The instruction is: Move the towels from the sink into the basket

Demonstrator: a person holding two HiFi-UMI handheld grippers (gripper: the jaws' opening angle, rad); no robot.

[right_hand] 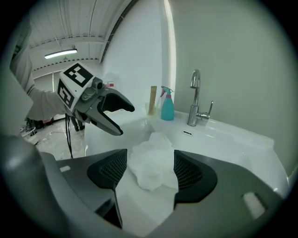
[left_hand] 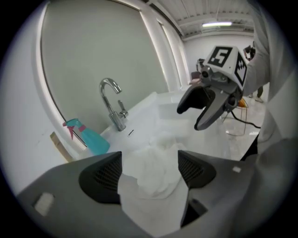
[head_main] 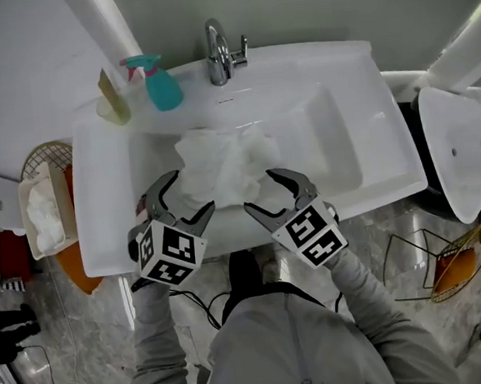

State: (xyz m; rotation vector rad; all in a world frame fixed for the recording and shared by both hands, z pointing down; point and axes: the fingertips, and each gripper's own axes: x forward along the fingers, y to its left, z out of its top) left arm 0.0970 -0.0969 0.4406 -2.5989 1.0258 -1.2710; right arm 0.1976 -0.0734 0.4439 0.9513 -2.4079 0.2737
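Observation:
A crumpled heap of white towels [head_main: 225, 163] lies in the basin of the white sink [head_main: 363, 159]. In the left gripper view the towels [left_hand: 153, 169] fill the gap between my two pads and look loose, not squeezed. My left gripper [head_main: 192, 191] hangs open over the heap's near left edge. My right gripper [head_main: 257, 190] is open at the near right edge, and in its own view the towels [right_hand: 151, 165] sit between the pads with a little room on each side. A wire basket [head_main: 43, 156] stands on the floor to the sink's left.
A chrome tap [head_main: 224, 50] rises at the sink's back, with a teal spray bottle [head_main: 163, 87] and a yellowish cup [head_main: 114, 108] to its left. A white bin of white cloth [head_main: 43, 214] sits by the left basket. A white fixture [head_main: 459, 155] and another wire basket [head_main: 460, 260] are right.

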